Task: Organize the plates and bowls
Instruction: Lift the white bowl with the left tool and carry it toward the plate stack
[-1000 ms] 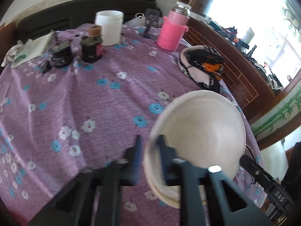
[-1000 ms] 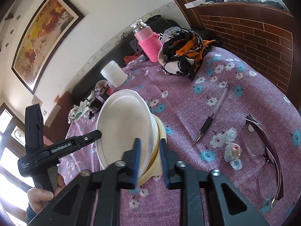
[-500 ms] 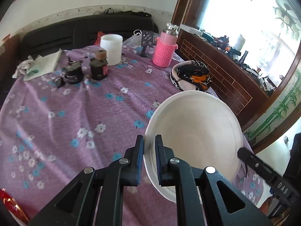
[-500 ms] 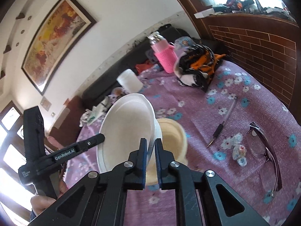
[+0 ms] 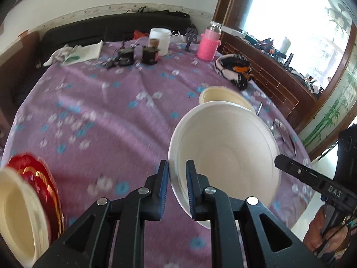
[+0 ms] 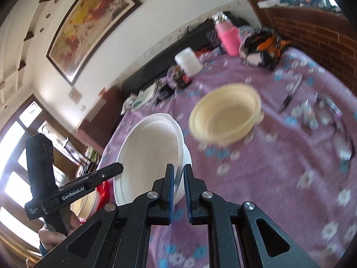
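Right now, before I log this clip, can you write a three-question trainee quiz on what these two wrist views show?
1. True or false: the round white plastic bowl rests on the purple flowered tablecloth.
2. Which grippers pinch its rim? A left gripper only; B right gripper only; C both.
3. What colour is the shallow round bowl lying on the cloth beyond it?

Key: 1 false, it is held up; 2 C; 3 cream.

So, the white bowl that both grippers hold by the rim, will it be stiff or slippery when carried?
The white bowl looks rigid: pinched at opposite edges by the left gripper and right gripper, its rim shows no bending. Its smooth, glossy surface probably makes it slippery in such thin edge grips. It looks like ceramic or melamine, so it may chip if dropped.
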### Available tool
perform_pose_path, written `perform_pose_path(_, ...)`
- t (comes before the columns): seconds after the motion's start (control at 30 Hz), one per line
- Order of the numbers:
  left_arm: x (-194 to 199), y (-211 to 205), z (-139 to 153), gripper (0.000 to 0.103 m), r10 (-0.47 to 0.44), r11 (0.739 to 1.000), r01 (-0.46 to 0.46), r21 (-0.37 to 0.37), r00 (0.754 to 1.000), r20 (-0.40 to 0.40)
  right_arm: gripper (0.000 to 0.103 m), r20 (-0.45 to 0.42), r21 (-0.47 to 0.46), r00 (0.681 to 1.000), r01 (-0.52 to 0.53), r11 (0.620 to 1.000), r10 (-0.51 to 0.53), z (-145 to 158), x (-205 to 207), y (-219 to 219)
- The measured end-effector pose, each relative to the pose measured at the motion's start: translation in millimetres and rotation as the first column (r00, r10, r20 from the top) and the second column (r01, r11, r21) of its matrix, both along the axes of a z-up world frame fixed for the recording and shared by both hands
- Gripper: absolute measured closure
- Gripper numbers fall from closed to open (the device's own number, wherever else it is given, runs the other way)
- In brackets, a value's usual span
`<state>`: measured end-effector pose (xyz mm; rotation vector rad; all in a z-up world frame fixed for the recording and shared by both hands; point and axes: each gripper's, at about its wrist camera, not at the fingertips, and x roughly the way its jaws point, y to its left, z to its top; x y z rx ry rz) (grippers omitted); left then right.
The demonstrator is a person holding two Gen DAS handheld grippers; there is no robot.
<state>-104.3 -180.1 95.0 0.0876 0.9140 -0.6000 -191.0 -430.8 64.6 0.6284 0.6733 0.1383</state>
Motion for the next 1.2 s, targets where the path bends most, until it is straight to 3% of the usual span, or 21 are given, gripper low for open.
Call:
perform_pose_path(0.33, -15, 22, -33, 0.086, 0.042, 0.999, -0.042, 0.020, 0.999, -0.014, 0.091, -0.079, -0.022, 0.996, -0.043, 0.999, 0.041, -30, -2, 30)
perform_pose_path(0.63, -20, 16, -49, 0.086, 0.044, 0.998, -0.048, 0.051, 0.997, 0.068, 0.090, -0.071, -0.191, 0.997, -0.009, 0.982, -0.004, -33, -1, 51)
perform_pose_path(0.83, -34, 12, -48, 0.086, 0.036, 0.996, -0.049, 0.080, 0.988, 0.151, 0.090, -0.077, -0.192, 0.997, 0.009, 0.981, -0.024, -37, -2, 50)
perform_pose_path(1.2, -47, 13, -50, 0.086, 0.044, 0.993, -0.067, 0.096, 0.974, 0.222, 0.090, -0.085, -0.196, 0.995, 0.031, 0.980, -0.048, -41, -3, 57)
